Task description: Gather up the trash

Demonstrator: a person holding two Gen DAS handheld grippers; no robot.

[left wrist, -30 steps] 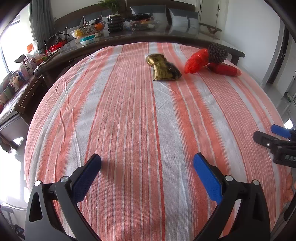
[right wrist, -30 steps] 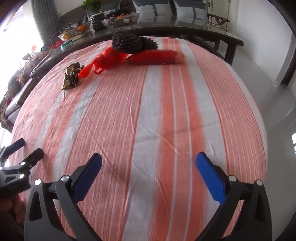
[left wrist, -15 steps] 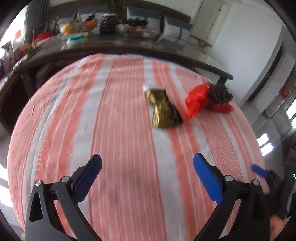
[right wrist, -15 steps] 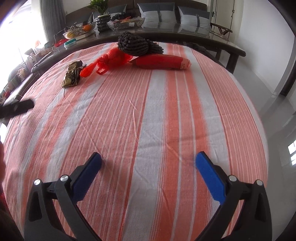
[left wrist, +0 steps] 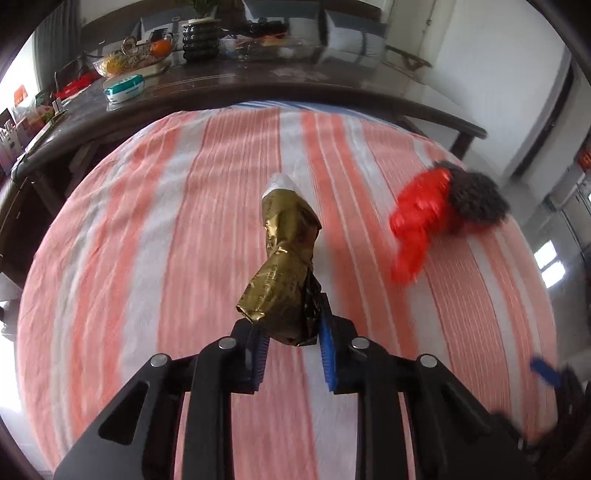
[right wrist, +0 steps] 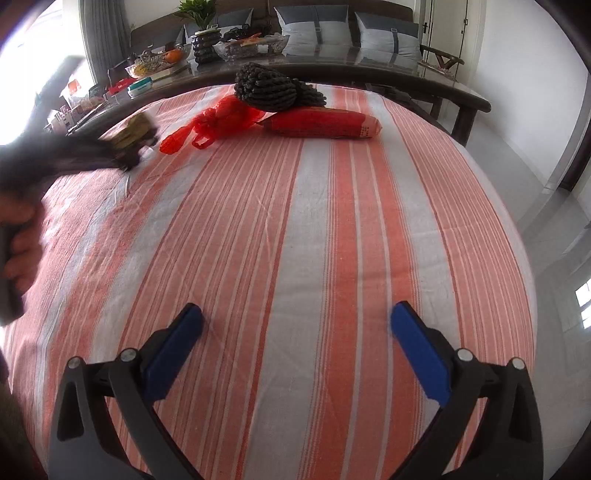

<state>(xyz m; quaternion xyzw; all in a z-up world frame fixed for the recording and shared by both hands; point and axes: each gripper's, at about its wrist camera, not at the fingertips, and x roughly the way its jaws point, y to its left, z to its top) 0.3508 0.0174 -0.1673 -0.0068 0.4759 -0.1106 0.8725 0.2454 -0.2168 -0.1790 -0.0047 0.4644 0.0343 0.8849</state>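
Left gripper (left wrist: 291, 345) clamps the gold wrapper (left wrist: 286, 258) by its near end, long axis seemingly pointing straight ahead.

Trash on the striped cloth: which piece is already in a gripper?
The crumpled gold foil wrapper, clamped between the left gripper pads. The red plastic bag, red tube-shaped packet and dark knobbly bundle lie ungripped; the right gripper is open, empty.

Ahead of you at twelve o'clock runs a dark glossy table (right wrist: 369, 70) crowded with a fruit bowl (left wrist: 140, 51) and a black ribbed vase (left wrist: 201, 44). Grey cushions (right wrist: 314, 29) line the sofa behind. White walls (left wrist: 498, 55) stand at two o'clock; daylight floods in at ten.
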